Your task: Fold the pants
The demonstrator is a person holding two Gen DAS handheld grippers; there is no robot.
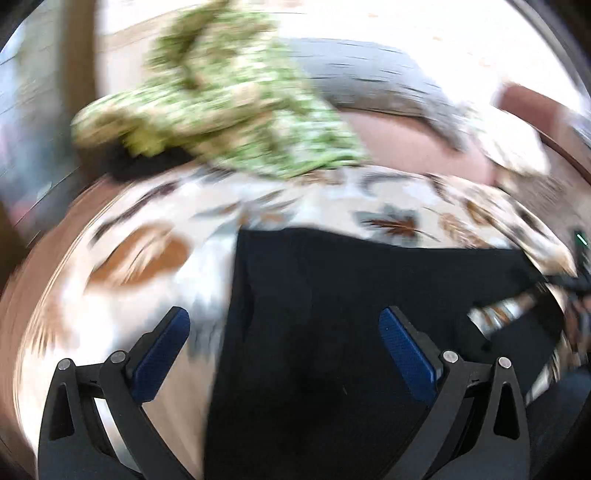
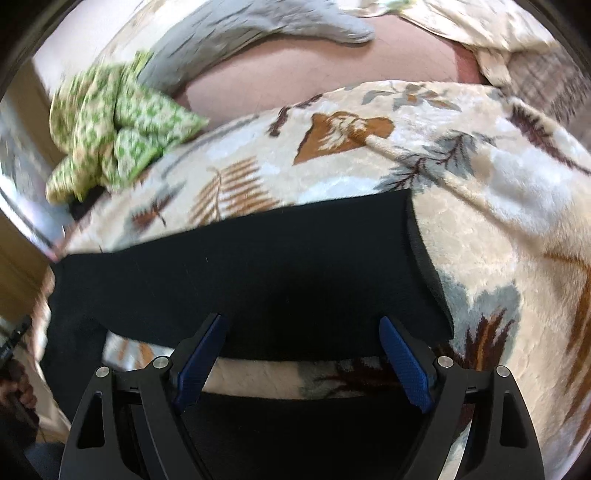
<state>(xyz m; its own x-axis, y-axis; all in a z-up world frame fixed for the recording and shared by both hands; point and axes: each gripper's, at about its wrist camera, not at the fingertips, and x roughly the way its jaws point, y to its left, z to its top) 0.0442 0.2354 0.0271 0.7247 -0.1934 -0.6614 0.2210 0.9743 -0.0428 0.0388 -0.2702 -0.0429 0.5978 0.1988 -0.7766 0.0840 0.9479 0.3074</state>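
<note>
Black pants (image 2: 240, 258) lie folded across a leaf-patterned blanket (image 2: 480, 206), with one thick end (image 2: 424, 258) at the right. My right gripper (image 2: 302, 319) hovers open over the pants' near edge, its blue pads (image 2: 406, 365) holding nothing. The left wrist view is blurred by motion. There the pants (image 1: 369, 295) fill the lower middle, and my left gripper (image 1: 284, 312) stands wide open above their left edge. One of its fingers is over the blanket (image 1: 147, 236), the other over the black fabric. Neither gripper holds cloth.
A crumpled green-patterned cloth (image 2: 110, 122) and a grey cloth (image 2: 258, 26) lie beyond the blanket on a pink sheet (image 2: 332, 70). The same green cloth (image 1: 229, 99) shows at the top of the left wrist view. A person's hand (image 2: 22, 391) is at the left edge.
</note>
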